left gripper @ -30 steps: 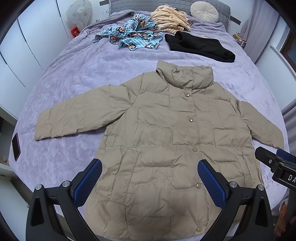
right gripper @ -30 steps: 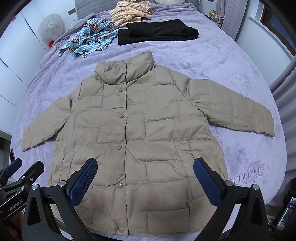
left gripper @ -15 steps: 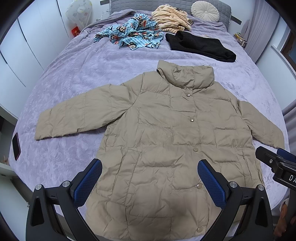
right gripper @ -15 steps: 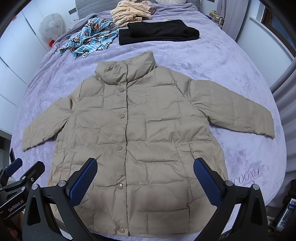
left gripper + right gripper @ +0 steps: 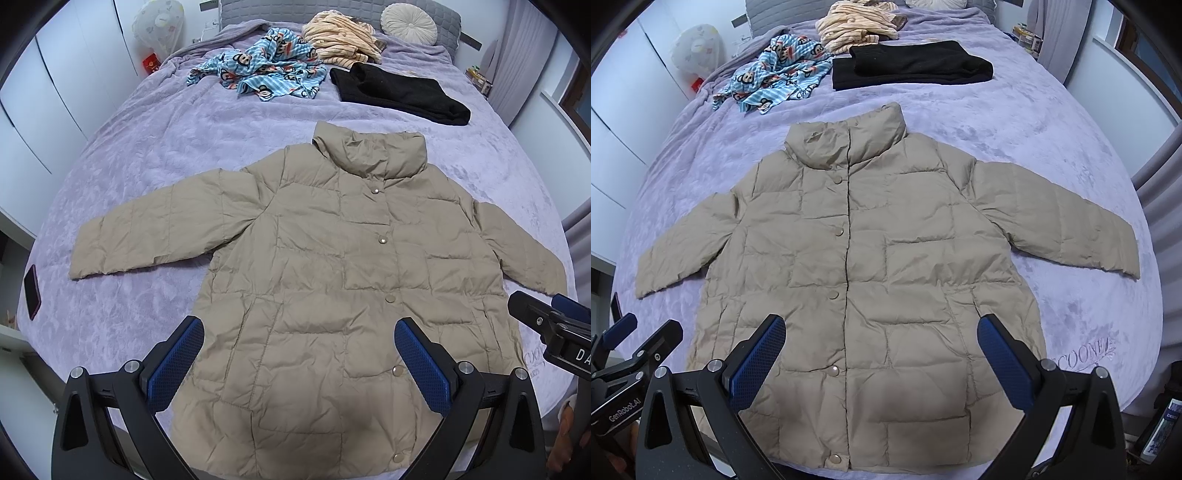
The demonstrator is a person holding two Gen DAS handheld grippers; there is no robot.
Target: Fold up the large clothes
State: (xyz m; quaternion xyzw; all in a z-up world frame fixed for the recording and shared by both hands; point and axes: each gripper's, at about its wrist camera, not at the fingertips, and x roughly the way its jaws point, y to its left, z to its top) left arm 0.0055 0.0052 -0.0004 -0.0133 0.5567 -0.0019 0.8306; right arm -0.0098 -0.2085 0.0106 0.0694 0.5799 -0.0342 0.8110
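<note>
Beige quilted puffer jacket [image 5: 332,288] spread face-up and snapped shut on a lilac plush bed [image 5: 155,155], hem nearest and stand-up collar farthest, straight ahead of both claws. Left claw [image 5: 299,363] wide open and empty, poised above the lower left front panel; right claw [image 5: 881,360] likewise wide open and empty, above the lower right front panel by the snap placket. Left sleeve [image 5: 159,229] stretched out ahead and to the left of the left claw; right sleeve [image 5: 1060,214] stretched ahead and to the right of the right claw. Likely light, soft and springy, with a slick shell prone to slipping and puffing back open after a fold; best taken at each sleeve cuff or at the hem corners, pinching a good thickness of padding rather than shell alone. No fold yet made. Far beyond the collar: a blue monkey-print garment [image 5: 266,74], a peach striped garment [image 5: 343,44], a black folded garment [image 5: 908,66] and a round cushion [image 5: 408,18] against a grey headboard. Dark phone [image 5: 31,291] at the bed's edge, far left of the left claw. White wardrobe doors [image 5: 62,81] along the left wall, curtains to the right.
</note>
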